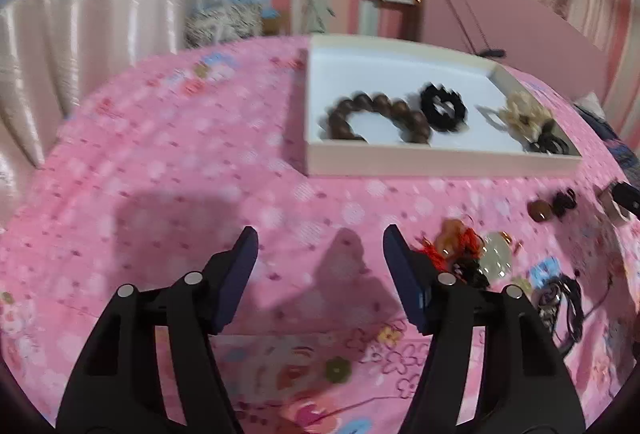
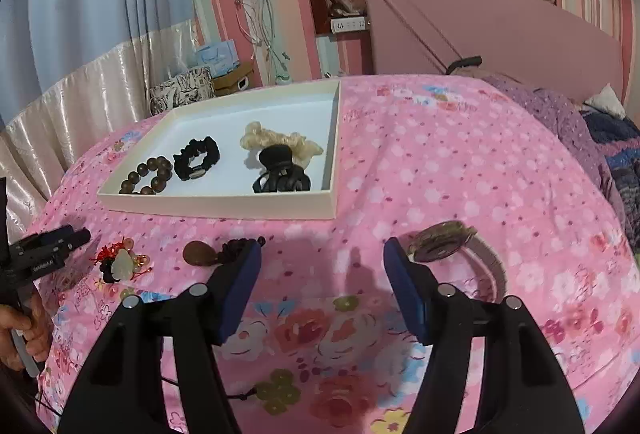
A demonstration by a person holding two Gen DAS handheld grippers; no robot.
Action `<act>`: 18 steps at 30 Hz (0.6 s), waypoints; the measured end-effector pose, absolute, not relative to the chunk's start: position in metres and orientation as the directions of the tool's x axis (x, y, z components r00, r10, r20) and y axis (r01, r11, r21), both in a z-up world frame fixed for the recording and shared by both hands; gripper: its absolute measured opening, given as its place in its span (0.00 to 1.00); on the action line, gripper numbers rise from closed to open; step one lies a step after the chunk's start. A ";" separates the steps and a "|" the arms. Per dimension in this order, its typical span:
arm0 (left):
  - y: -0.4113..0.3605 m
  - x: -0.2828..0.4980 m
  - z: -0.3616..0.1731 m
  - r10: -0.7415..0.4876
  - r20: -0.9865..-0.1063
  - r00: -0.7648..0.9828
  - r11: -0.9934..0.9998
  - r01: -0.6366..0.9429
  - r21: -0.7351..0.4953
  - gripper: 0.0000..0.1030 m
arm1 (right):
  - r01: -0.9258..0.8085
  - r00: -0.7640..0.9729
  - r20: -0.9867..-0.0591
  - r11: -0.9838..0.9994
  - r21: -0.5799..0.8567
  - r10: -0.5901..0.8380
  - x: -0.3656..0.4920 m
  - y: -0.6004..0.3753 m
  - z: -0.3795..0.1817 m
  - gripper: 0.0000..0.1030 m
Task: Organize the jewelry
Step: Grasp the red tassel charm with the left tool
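Bare pink bedspread (image 1: 168,170) is seen left of the tray (image 1: 400,162). Tray's left floor is unoccupied; loose jewelry cluster (image 1: 464,250) and watch (image 2: 444,244) are scattered near right.

A bed with a pink flowered sheet (image 2: 440,162) carries everything. A shallow white tray (image 2: 224,208) sits on it toward 11 o'clock in the right wrist view. Nearer, lying straight on the sheet, are a red-tasselled jade charm (image 2: 120,260) at 9 o'clock, a brown pendant (image 2: 198,253) just beside it, and a watch (image 2: 440,244) at 3 o'clock. In the left wrist view a dark cord tangle (image 1: 560,298) lies at 4 o'clock.
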State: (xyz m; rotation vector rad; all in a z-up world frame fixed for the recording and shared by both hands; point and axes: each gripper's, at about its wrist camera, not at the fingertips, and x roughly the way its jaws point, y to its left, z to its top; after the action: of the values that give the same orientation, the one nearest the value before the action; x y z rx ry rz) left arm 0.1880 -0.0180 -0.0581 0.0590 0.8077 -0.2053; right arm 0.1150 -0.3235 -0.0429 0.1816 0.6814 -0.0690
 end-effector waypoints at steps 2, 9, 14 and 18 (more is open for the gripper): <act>-0.023 0.188 -0.061 -0.170 -0.725 0.667 0.974 0.226 -0.020 0.62 | 0.121 0.777 -0.629 0.982 0.146 -0.003 0.115 -0.322 -0.046 0.62; -0.053 0.187 -0.066 -0.151 -0.742 0.653 0.954 0.292 0.063 0.62 | 0.144 0.775 -0.631 0.982 0.122 -0.035 0.113 -0.336 -0.046 0.62; -0.059 0.188 -0.071 -0.145 -0.759 0.635 0.946 0.314 0.082 0.50 | 0.169 0.774 -0.631 0.977 0.126 -0.052 0.113 -0.352 -0.049 0.62; -0.061 0.182 -0.069 -0.198 -0.749 0.633 0.930 0.362 0.060 0.43 | 0.178 0.774 -0.631 0.974 0.138 -0.052 0.110 -0.361 -0.052 0.62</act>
State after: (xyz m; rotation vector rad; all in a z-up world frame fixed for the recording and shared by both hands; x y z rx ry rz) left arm 0.1820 -0.0608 -0.0691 0.2132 0.8264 -0.3227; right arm 0.1104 -0.3610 -0.0519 0.1947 0.6752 -0.1249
